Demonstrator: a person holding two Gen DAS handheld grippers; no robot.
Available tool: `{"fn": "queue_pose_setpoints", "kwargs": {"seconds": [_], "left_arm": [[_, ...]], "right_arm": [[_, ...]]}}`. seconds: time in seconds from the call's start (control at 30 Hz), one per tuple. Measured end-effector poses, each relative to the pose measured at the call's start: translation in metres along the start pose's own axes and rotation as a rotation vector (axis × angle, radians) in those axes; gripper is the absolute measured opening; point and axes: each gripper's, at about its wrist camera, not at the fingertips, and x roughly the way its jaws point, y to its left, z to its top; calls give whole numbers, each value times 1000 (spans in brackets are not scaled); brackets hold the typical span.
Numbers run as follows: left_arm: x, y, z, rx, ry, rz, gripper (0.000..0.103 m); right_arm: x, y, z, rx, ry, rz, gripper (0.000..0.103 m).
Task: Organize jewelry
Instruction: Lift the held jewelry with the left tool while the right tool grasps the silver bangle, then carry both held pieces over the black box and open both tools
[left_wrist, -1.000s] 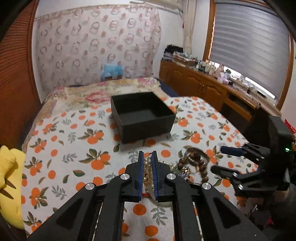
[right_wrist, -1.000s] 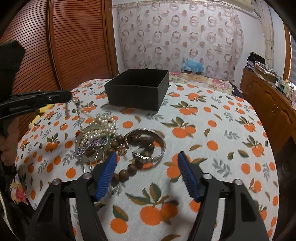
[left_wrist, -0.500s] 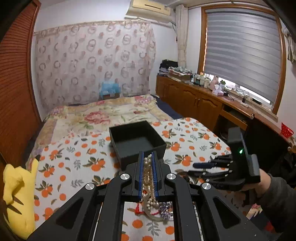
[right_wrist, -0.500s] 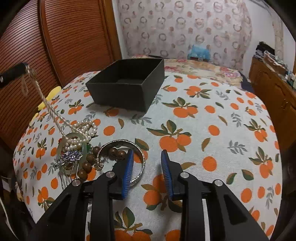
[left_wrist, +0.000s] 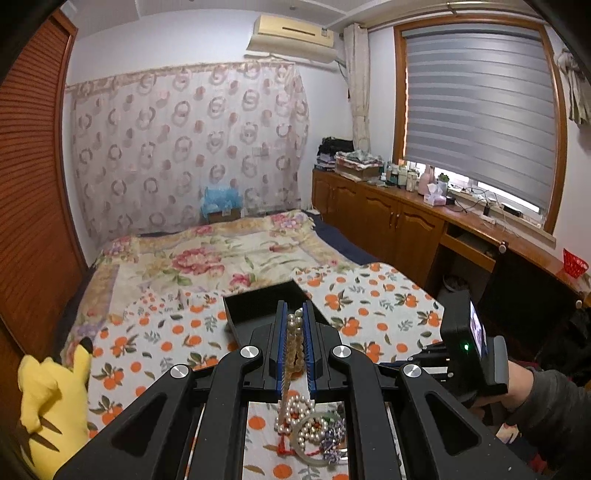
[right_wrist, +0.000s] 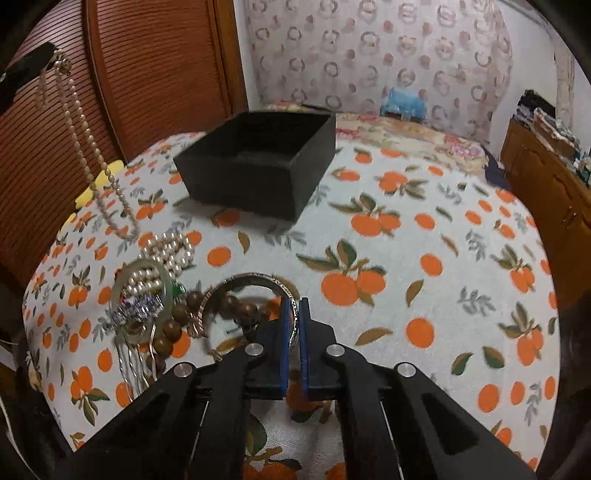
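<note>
My left gripper (left_wrist: 295, 314) is shut on a pearl necklace (left_wrist: 294, 343), whose strand dangles clear of the cloth (right_wrist: 85, 147) in the right wrist view. An open black box (left_wrist: 255, 302) sits just beyond the left fingertips. My right gripper (right_wrist: 294, 306) is shut on the near rim of a silver bangle (right_wrist: 255, 277) that lies on the orange-print cloth. To the left of the bangle lie a wooden bead bracelet (right_wrist: 173, 325), a pale jade bangle (right_wrist: 125, 273), a pearl bracelet (right_wrist: 170, 251) and a silver chain. The black box (right_wrist: 258, 162) stands behind them.
The orange-print cloth (right_wrist: 424, 240) covers the bed's near end, with a floral quilt (left_wrist: 207, 258) beyond. A yellow plush toy (left_wrist: 48, 398) lies at the left edge. Wooden cabinets (left_wrist: 388, 221) run along the right wall. A sleeve (left_wrist: 546, 410) holds the right gripper.
My left gripper has risen, lifting the pearl necklace off the pile. The right gripper moved in over the silver bangle and its jaws closed on the rim.
</note>
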Motion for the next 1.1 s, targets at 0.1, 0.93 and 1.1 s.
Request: {"fn": "queue_pose_setpoints", "kwargs": {"seconds": [0.1, 0.93, 1.1], "left_arm": [[-3, 1, 11, 9, -21, 13, 7], [35, 21, 62, 18, -24, 117, 7], [55, 22, 65, 9, -1, 115, 7]], "right_arm": [[-9, 1, 9, -7, -33, -19, 5], [34, 4, 128, 33, -139, -5, 6], [56, -1, 126, 60, -89, 40, 11]]}}
